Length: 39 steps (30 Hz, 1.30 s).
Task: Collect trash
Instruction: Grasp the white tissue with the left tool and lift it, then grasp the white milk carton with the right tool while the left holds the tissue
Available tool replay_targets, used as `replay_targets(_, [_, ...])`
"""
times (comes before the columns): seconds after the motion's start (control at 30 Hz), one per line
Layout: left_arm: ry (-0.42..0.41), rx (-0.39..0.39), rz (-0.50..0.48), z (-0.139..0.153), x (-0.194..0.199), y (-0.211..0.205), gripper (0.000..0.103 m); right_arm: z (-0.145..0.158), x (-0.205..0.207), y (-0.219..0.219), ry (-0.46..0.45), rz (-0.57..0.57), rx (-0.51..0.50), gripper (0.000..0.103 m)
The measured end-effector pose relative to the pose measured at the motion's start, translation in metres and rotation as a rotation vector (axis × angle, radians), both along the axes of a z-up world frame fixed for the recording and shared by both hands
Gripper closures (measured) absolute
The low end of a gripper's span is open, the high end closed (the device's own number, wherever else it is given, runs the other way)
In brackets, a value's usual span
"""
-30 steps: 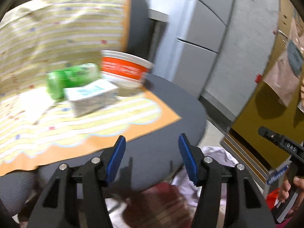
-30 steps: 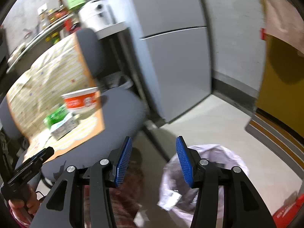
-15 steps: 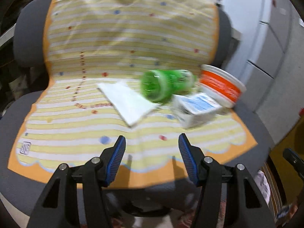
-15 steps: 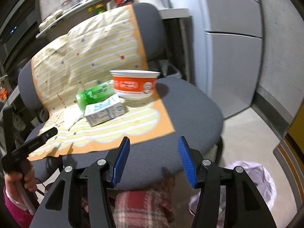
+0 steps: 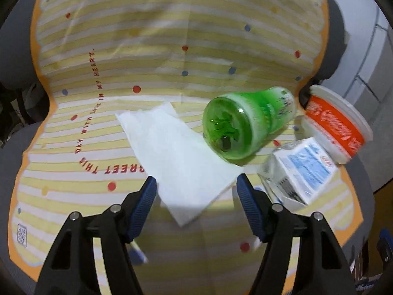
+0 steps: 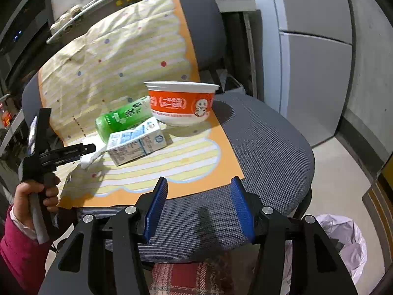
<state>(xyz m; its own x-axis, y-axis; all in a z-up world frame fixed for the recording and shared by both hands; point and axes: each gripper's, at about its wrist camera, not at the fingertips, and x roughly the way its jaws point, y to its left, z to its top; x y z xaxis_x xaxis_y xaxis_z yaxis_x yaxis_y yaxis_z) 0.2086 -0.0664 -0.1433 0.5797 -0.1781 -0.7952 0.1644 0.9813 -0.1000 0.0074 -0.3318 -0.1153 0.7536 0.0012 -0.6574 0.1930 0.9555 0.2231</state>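
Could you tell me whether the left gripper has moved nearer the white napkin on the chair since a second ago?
Yes. The left gripper, open, has swung from beside the chair to the napkin.

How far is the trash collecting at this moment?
Done: nothing visible; the green bottle, milk carton, orange bowl and white napkin all lie on the chair. In hand: nothing; the left hand-held gripper, jaws just opening, hovers at the napkin; the right hand-held gripper is empty. Left: all four, into the bag.

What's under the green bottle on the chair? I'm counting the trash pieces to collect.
The green bottle lies on the striped cloth, its base overlapping the white napkin's edge. Anything beneath its far side is hidden.
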Motion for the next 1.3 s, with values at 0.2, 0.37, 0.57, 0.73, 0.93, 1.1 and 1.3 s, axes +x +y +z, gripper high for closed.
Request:
replay_targets(0.2, [0.038, 0.018, -0.045, -0.012, 0.015, -0.012, 0.059, -0.007, 0.001, -0.004, 0.021, -0.006, 0.004, 0.048])
replay_targets(0.37, [0.025, -0.016, -0.071, -0.008, 0.005, -0.003, 0.102, -0.008, -0.001, 0.0, 0.026, 0.007, 0.002, 0.048])
replay_targets(0.57, [-0.07, -0.085, -0.076, 0.019, -0.044, 0.034, 0.102, -0.004, -0.002, 0.016, 0.022, 0.05, -0.016, 0.048])
replay_targets(0.73, [-0.167, -0.142, -0.095, 0.051, -0.094, 0.059, 0.102, 0.007, 0.011, 0.043, -0.009, 0.112, -0.031, 0.039])
replay_targets(0.93, [-0.177, -0.177, -0.084, 0.057, -0.105, 0.073, 0.102, 0.015, 0.044, 0.083, -0.025, 0.18, -0.076, 0.033])
replay_targets(1.1, [-0.161, -0.181, -0.065, 0.049, -0.1, 0.082, 0.102, 0.01, 0.088, 0.121, -0.005, 0.223, -0.137, 0.033])
replay_targets(1.3, [-0.146, -0.184, -0.08, 0.041, -0.1, 0.083, 0.102, 0.002, 0.131, 0.121, 0.004, 0.061, -0.02, 0.032])
